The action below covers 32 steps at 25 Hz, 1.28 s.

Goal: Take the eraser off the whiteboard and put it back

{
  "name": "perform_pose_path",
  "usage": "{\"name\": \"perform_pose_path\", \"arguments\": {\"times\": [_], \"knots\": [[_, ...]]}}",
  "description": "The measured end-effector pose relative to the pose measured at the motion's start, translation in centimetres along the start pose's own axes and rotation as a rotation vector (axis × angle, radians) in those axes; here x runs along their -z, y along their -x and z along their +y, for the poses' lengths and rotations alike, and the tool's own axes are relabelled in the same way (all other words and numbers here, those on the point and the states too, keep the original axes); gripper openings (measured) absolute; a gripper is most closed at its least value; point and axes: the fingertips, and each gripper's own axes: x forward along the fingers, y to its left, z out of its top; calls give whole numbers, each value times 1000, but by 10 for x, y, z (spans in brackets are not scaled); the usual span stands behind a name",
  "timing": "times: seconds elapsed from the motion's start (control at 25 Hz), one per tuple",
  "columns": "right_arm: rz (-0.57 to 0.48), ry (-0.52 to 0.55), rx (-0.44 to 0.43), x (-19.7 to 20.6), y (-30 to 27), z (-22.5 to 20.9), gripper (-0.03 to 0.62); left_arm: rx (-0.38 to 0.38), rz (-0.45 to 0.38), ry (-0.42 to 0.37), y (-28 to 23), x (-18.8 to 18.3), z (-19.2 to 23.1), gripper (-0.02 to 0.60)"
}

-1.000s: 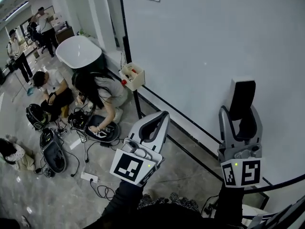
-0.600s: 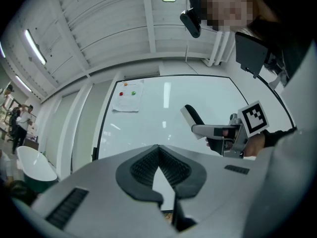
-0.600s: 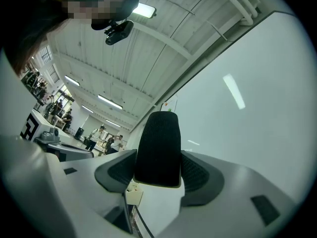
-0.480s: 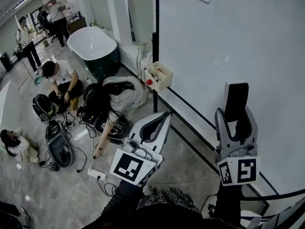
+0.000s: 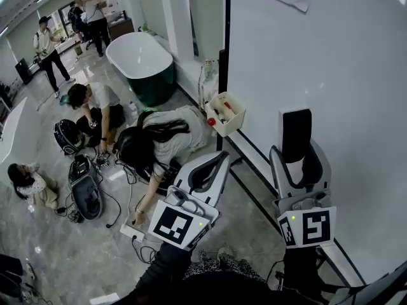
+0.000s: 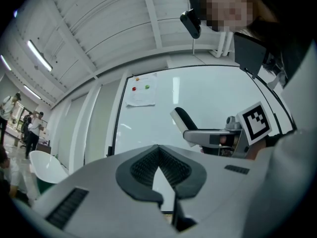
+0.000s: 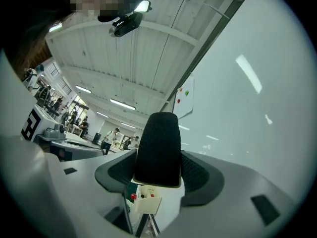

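Holding eraser (image 5: pixel 296 129) in right tool (image 5: pixel 297 152), jaws clamped on its sides, in front of whiteboard (image 5: pixel 356 75). Left tool (image 5: pixel 216 159) alongside, jaws together, empty.

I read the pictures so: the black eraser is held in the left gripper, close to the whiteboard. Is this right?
No, the hand is wrong. The eraser is held in the right gripper, close to the whiteboard; the right gripper view shows its jaws closed on it. The left gripper has its jaws together on nothing.
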Motion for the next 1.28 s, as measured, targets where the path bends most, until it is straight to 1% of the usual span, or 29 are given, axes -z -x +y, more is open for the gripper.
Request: {"name": "perform_pose_path", "arguments": {"times": [0.08, 0.16, 0.32, 0.44, 0.64, 0.88, 1.08, 1.28], "knots": [[-12, -7, -39, 4, -17, 4, 278, -15, -1, -14, -8, 0, 7, 6], [-20, -19, -59, 6, -29, 5, 278, -26, 1, -24, -13, 0, 13, 6], [-10, -47, -69, 18, -52, 6, 278, -47, 9, -20, -18, 5, 34, 6], [6, -44, -66, 29, -72, 9, 278, -41, 6, -22, -24, 12, 57, 6], [39, -24, -9, 47, -112, 21, 278, 35, -5, -22, -42, 19, 103, 6], [98, -19, 106, 77, -164, 34, 278, 151, 2, -2, -59, 26, 164, 6], [181, 4, 157, 110, -196, 49, 278, 201, 20, 33, -66, 37, 207, 6], [264, 14, 190, 143, -213, 54, 278, 247, 22, 59, -74, 46, 229, 6]]}}
